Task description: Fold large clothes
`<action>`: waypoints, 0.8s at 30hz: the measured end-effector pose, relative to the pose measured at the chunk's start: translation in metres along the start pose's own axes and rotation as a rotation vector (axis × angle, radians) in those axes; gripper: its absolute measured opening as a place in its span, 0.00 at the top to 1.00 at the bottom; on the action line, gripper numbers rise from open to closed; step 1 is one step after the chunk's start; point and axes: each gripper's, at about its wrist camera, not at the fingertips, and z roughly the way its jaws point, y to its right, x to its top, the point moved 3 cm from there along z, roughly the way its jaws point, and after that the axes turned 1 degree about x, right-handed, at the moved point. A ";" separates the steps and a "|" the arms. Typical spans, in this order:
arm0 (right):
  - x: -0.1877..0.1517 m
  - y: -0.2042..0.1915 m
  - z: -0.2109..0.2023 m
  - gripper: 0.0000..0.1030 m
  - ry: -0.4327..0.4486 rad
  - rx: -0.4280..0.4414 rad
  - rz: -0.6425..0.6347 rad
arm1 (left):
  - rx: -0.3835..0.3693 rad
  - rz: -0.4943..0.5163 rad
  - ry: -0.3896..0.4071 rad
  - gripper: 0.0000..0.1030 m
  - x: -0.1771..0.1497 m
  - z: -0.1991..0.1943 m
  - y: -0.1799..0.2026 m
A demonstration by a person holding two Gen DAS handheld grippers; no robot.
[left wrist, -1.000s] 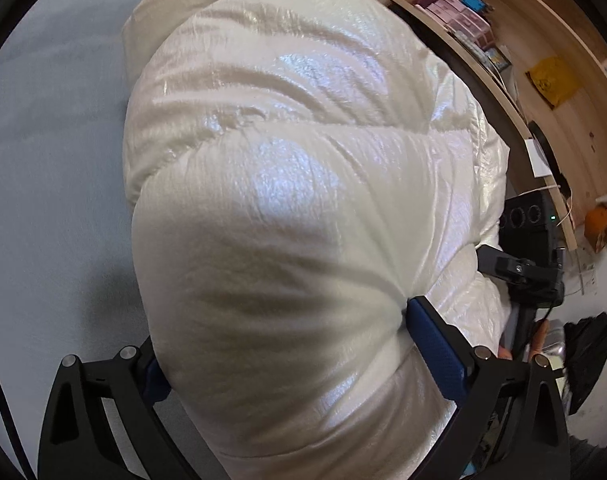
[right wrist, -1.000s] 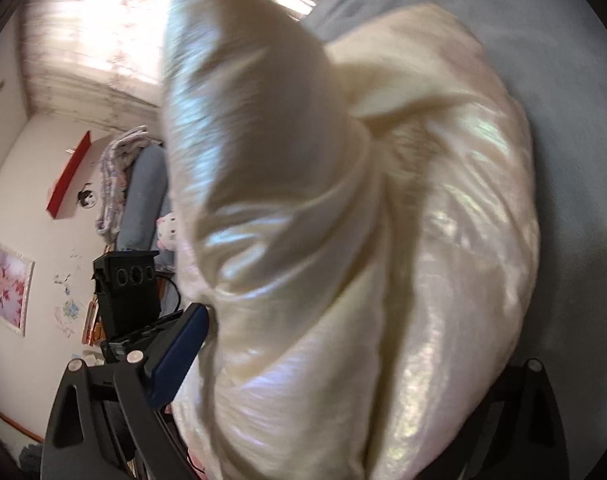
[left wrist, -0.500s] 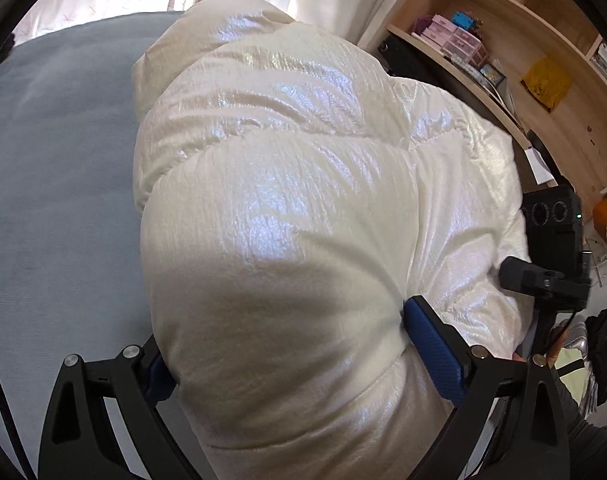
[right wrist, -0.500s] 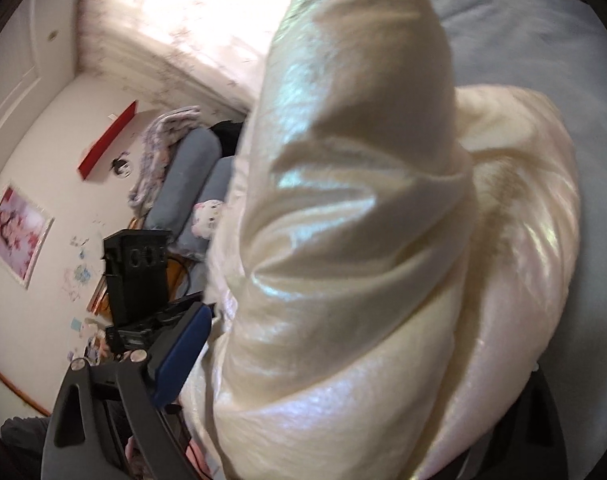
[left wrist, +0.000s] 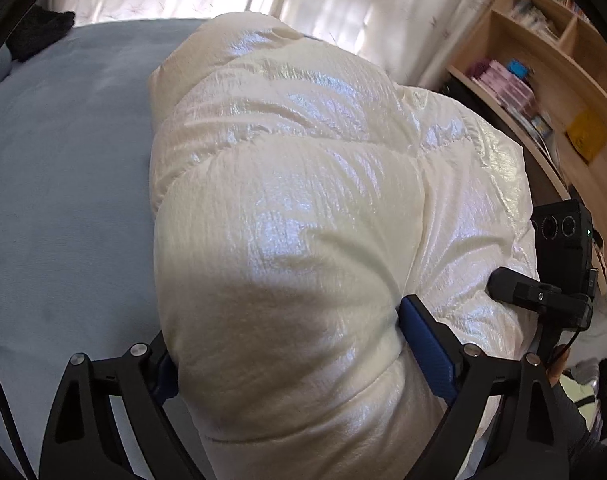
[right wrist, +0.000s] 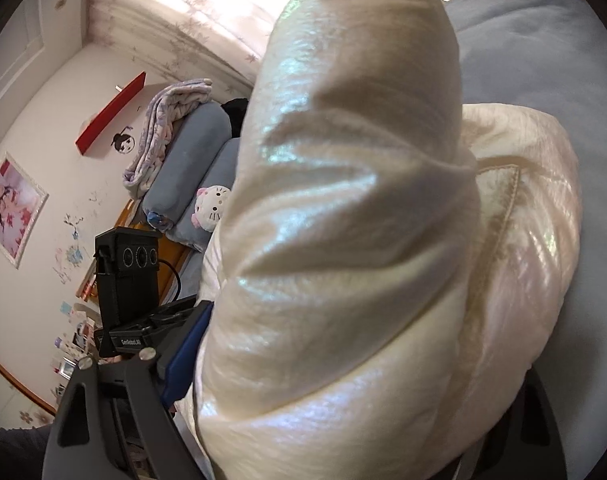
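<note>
Between my left gripper (left wrist: 287,344) jaws I'm clamping a fat bulge of the white puffer jacket (left wrist: 303,208), blue pads (left wrist: 425,344) digging in, jaws having just been closing. My right gripper (right wrist: 343,392) is pinching another thick roll, likewise closing. It's handling light, squashy, slick-shelled; I'm judging seams grip best. Beyond, the rest is lying on the grey bed (left wrist: 63,168).

Both wrist cameras look down, very close, on the puffy white jacket (left wrist: 295,208) (right wrist: 343,220) lying on the blue bed (left wrist: 63,168) (right wrist: 543,60) that both views share.
</note>
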 end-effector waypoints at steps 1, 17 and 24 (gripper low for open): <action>0.005 -0.002 0.008 0.14 0.002 0.003 -0.010 | 0.009 0.002 0.013 0.11 0.003 -0.004 -0.010; 0.087 -0.048 0.193 0.14 -0.018 -0.018 -0.070 | 0.143 -0.029 0.083 0.11 0.090 -0.031 -0.216; 0.063 -0.043 0.229 0.11 -0.042 -0.131 -0.129 | 0.244 -0.059 0.149 0.00 0.083 -0.011 -0.228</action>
